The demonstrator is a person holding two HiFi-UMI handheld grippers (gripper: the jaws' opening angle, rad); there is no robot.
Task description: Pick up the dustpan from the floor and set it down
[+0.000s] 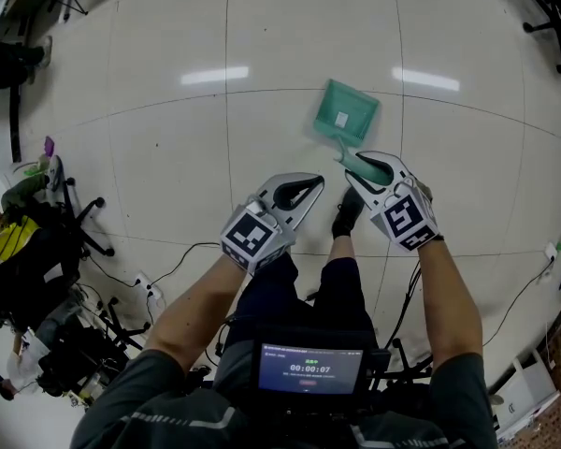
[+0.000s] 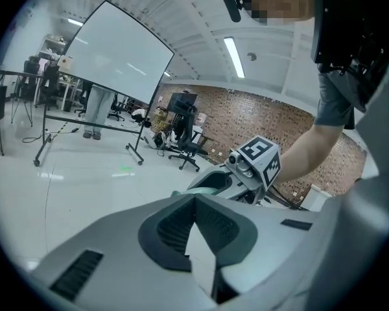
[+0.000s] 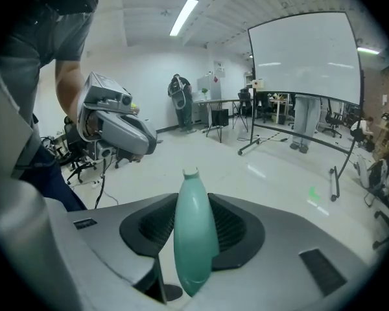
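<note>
**While the right claw grips the dustpan handle, the left hangs empty**

Where the right gripper [image 1: 366, 163] reaches ahead of the person's shoe [image 1: 346, 215], its jaws stand part-way apart, with the pads pressed on both sides of the dustpan's teal handle [image 3: 193, 238]. The handle's tip pokes out past the jaw ends. The dustpan [image 1: 344, 112] is the same teal. Its pan end points away from the person, just beyond the claw and low over the floor; cannot tell whether it touches.

The left gripper [image 1: 310, 187] is near the right one and level with it. Its jaw tips are together and nothing is between them.

Surface: the floor [image 1: 168, 157] is pale glossy tile with thin joints and reflects the ceiling lights. Black cables [image 1: 178, 260] trail across it by the person's left side.

Room: a big rolling whiteboard [image 3: 305, 50] stands on an open floor. A brick wall [image 2: 259, 118] runs behind office chairs [image 2: 185, 144], with desks further back. A small screen [image 1: 309, 370] is mounted at the person's chest.
</note>
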